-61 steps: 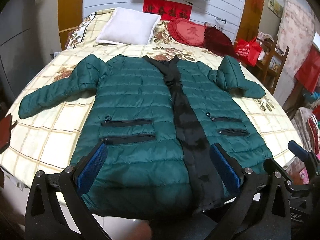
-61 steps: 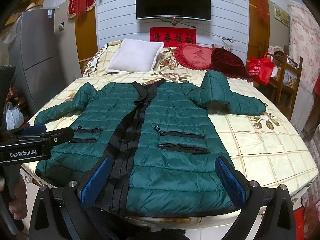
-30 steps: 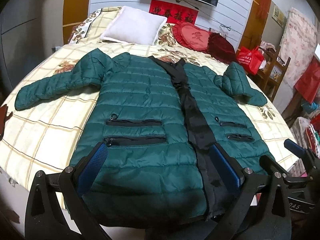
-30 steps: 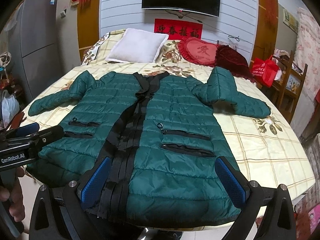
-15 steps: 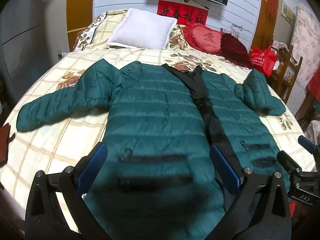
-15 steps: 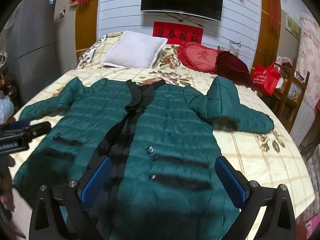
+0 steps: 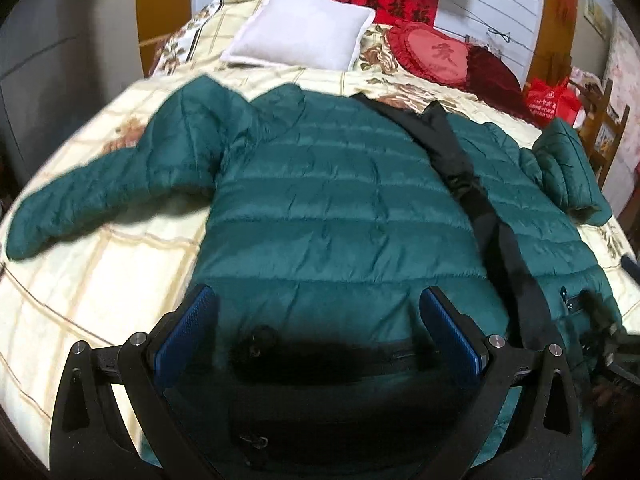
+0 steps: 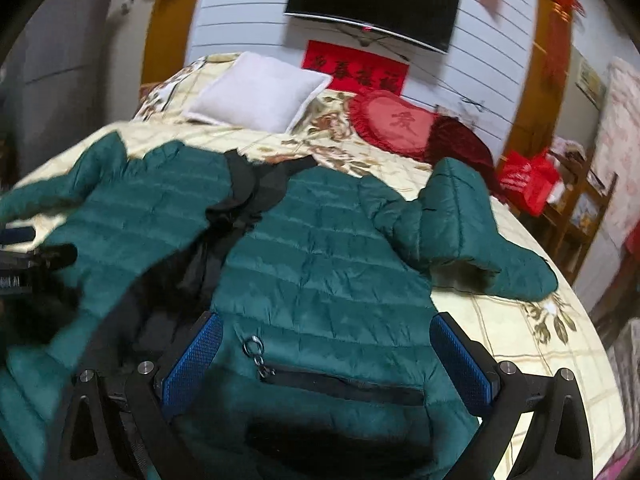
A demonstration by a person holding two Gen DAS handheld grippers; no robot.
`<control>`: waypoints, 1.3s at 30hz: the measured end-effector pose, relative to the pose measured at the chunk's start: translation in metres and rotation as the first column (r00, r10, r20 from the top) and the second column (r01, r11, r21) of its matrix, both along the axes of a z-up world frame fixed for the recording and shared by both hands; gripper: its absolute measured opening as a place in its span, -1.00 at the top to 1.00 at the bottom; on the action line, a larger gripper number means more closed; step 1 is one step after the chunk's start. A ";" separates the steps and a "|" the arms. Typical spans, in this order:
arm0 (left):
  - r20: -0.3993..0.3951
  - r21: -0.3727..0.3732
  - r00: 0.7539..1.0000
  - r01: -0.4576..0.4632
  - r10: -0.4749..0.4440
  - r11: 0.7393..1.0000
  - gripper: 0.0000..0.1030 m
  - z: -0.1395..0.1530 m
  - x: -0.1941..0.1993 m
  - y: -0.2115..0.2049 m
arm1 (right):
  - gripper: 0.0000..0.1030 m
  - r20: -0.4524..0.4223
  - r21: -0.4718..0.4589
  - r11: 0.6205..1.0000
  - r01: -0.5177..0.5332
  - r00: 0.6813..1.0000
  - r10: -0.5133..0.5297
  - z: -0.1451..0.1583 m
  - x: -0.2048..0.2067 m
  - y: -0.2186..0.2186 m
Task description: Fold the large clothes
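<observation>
A dark green quilted jacket (image 7: 340, 208) with a black front placket lies face up on the bed (image 7: 100, 276), also in the right wrist view (image 8: 320, 264). One sleeve (image 7: 100, 184) stretches out left; the other sleeve (image 8: 472, 236) lies bent at the right. My left gripper (image 7: 320, 336) is open, low over the jacket's left pocket area. My right gripper (image 8: 326, 364) is open, low over the right pocket zipper (image 8: 340, 384). Neither holds anything.
A white pillow (image 7: 304, 36) and red cushions (image 7: 436, 56) lie at the head of the bed. A red bag (image 8: 528, 184) and wooden chair (image 8: 580, 208) stand at the right. A TV (image 8: 372, 0) hangs on the wall.
Both grippers have moved forward from the hem, over the jacket's pockets and closer to it. Both stayed open. The jacket has not moved.
</observation>
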State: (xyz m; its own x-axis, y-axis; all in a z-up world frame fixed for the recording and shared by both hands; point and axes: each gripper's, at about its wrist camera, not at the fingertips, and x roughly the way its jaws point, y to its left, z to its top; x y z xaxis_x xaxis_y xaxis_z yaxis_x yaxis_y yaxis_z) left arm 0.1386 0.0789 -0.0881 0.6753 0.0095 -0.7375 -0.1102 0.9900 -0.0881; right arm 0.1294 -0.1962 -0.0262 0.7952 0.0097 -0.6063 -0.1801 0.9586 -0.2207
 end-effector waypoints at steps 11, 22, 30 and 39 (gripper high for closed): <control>-0.002 -0.038 1.000 -0.007 0.007 0.999 -0.99 -0.010 -0.016 0.005 | -0.99 -0.155 0.080 0.996 0.030 0.988 -0.017 -0.022 -0.004 -0.024; -0.025 -0.053 1.000 -0.009 0.007 0.999 -0.99 -0.018 -0.005 0.012 | -0.99 0.028 0.048 0.994 0.095 0.995 -0.096 0.026 -0.024 -0.018; -0.031 -0.042 0.999 -0.012 0.011 0.999 -0.99 -0.019 -0.006 0.010 | -0.99 0.119 0.259 0.965 -0.044 0.993 0.013 0.036 -0.048 0.009; -0.051 -0.025 0.999 -0.012 0.011 1.000 -0.99 -0.021 -0.007 0.008 | -0.99 0.010 0.126 0.991 -0.044 0.999 0.043 0.017 -0.035 0.029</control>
State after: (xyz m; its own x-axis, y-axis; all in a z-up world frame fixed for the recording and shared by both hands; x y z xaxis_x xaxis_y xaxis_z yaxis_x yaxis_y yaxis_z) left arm 0.1320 0.0868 -0.1093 0.6369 -0.0022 -0.7710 -0.1268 0.9861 -0.1075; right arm 0.0945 -0.1671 -0.0089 0.7970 0.1204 -0.5919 -0.2212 0.9700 -0.1005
